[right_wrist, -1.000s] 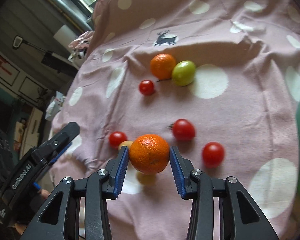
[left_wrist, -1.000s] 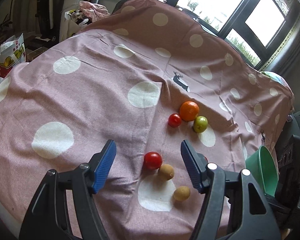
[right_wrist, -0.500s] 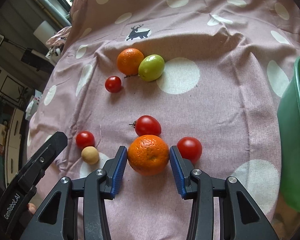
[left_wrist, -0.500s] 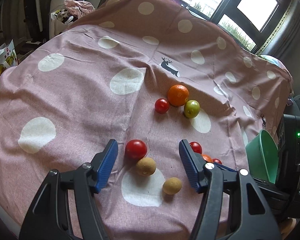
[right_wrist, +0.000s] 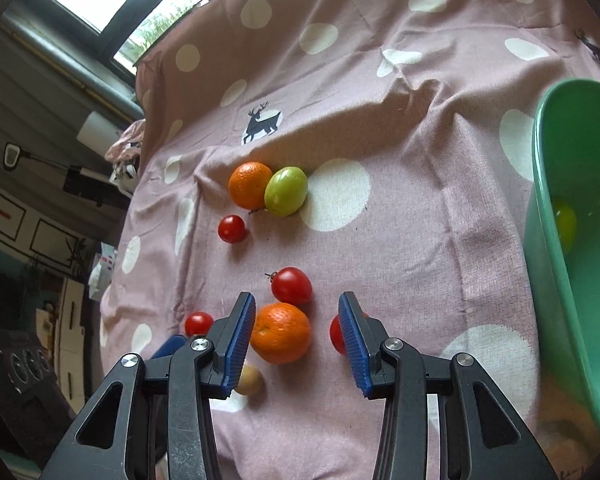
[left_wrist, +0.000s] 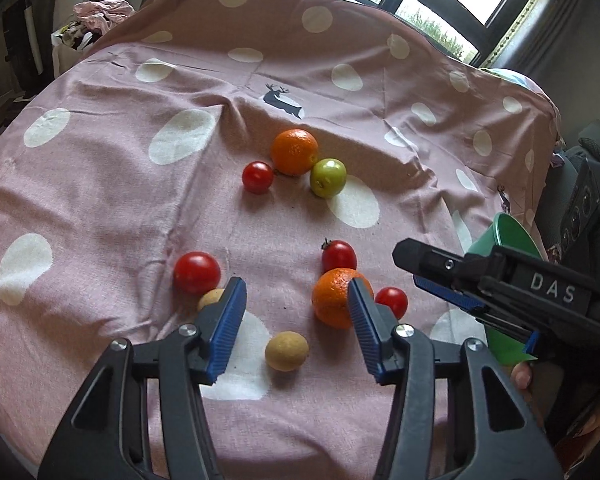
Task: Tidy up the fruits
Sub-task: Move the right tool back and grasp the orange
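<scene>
Pink dotted cloth [left_wrist: 100,184] keeps the fruit from rolling, handy. My left gripper [left_wrist: 296,320] is closing, nothing gripped yet, a tan fruit [left_wrist: 286,350] lying just below its pads. My right gripper [right_wrist: 297,338] sits part-open around the orange [right_wrist: 281,332], pads not pressing it. Green bowl [right_wrist: 540,184] waits at the cloth's right edge.

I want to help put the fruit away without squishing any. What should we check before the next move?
1. Left gripper lined up on the tan fruit: ok, the fruit sits between the closing jaws, untouched.
2. Right gripper holding the orange: not ok, there is a gap at its right pad.
3. Green bowl has room: ok, only one fruit shows inside.
4. Red tomato clear of the right gripper: not ok, it sits right behind the pad.
5. Grippers clear of each other: cannot tell.
</scene>
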`<state>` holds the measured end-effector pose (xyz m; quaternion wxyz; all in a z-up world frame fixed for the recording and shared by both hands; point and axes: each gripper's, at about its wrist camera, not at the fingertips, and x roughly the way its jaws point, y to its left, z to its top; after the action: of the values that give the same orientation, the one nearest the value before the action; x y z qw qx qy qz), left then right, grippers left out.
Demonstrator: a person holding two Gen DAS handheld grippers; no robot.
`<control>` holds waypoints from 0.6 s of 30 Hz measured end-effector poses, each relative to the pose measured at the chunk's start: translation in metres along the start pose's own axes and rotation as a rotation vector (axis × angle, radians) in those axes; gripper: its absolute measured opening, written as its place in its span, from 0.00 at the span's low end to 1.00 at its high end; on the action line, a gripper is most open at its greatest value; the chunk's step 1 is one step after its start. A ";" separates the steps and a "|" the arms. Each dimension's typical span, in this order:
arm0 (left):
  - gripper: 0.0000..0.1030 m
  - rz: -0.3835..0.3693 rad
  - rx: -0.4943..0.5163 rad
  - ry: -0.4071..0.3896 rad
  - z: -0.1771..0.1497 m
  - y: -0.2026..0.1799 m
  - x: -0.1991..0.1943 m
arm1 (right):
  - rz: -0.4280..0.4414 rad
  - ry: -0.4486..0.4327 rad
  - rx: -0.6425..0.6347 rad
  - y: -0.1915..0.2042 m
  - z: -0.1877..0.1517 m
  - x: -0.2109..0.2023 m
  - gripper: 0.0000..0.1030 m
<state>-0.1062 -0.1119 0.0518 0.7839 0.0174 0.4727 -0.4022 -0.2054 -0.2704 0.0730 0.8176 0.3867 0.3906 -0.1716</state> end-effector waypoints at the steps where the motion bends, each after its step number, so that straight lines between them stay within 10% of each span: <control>1: 0.48 -0.008 0.008 0.012 -0.001 -0.003 0.003 | 0.017 -0.001 0.014 -0.002 0.001 0.000 0.43; 18: 0.40 -0.044 0.071 0.118 -0.008 -0.023 0.037 | 0.035 0.113 0.004 0.007 -0.004 0.031 0.43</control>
<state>-0.1185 -0.1467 0.0273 0.7446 0.0583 0.5036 -0.4343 -0.1835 -0.2626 0.0505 0.7964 0.4043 0.4288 -0.1360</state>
